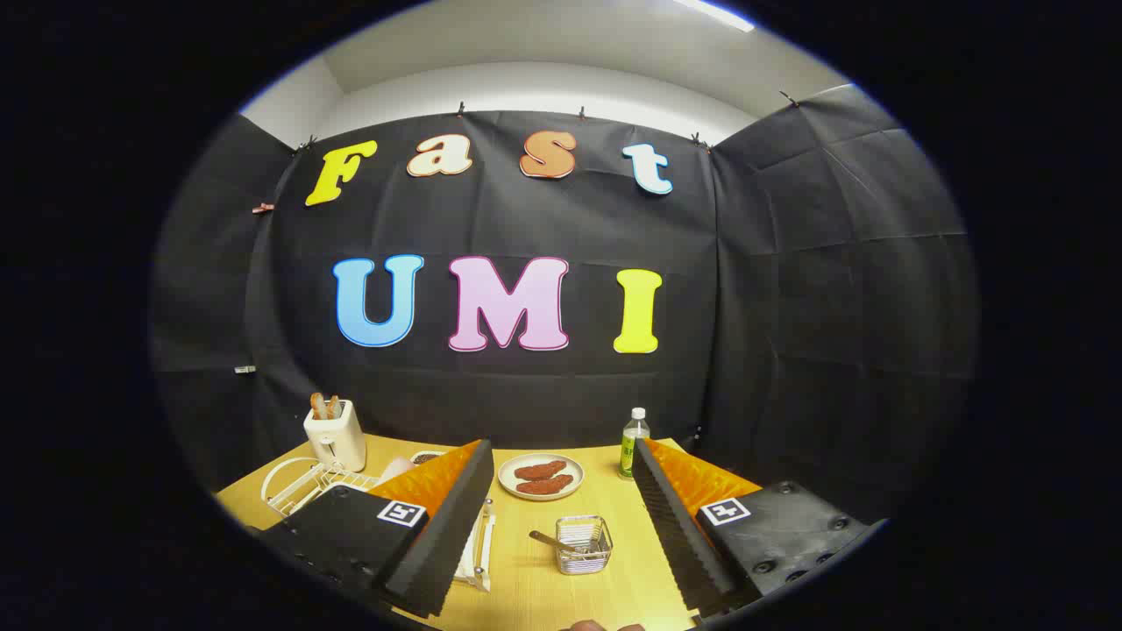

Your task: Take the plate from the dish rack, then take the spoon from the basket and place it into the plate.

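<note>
My gripper hangs open above a wooden table, with nothing between its fingers. Down between the fingers stands a small wire basket, and a spoon leans out of it to the left. A white wire dish rack sits at the left, partly hidden behind the left finger. A pale curved rim that may be a plate stands at the rack's far left end. Beyond the basket lies a round plate holding two brown food pieces.
A white toaster with bread slices stands behind the rack. A green-labelled bottle stands by the right fingertip at the table's back edge. A small dish peeks out by the left fingertip. The black cloth wall closes the back and sides.
</note>
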The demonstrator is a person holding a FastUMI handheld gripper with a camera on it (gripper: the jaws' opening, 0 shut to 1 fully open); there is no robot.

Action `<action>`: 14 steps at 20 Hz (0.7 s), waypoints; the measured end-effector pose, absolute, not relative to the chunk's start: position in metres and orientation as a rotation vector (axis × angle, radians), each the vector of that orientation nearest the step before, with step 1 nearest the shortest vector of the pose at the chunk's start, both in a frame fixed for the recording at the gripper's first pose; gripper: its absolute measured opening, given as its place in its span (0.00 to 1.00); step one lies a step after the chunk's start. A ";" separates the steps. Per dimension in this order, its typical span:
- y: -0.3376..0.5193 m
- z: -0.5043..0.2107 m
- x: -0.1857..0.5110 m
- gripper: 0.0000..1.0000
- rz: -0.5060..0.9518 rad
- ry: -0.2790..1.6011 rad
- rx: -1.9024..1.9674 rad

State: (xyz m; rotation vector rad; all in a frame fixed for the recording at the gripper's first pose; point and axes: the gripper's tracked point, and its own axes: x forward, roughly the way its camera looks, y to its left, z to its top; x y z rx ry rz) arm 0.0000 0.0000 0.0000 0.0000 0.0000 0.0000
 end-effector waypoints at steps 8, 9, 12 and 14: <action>-0.013 -0.007 -0.002 0.97 -0.056 0.007 -0.011; -0.012 -0.008 -0.003 0.97 -0.060 0.007 -0.013; -0.012 -0.011 -0.002 0.97 -0.067 0.011 -0.030; -0.007 -0.014 -0.002 0.97 -0.063 0.022 -0.033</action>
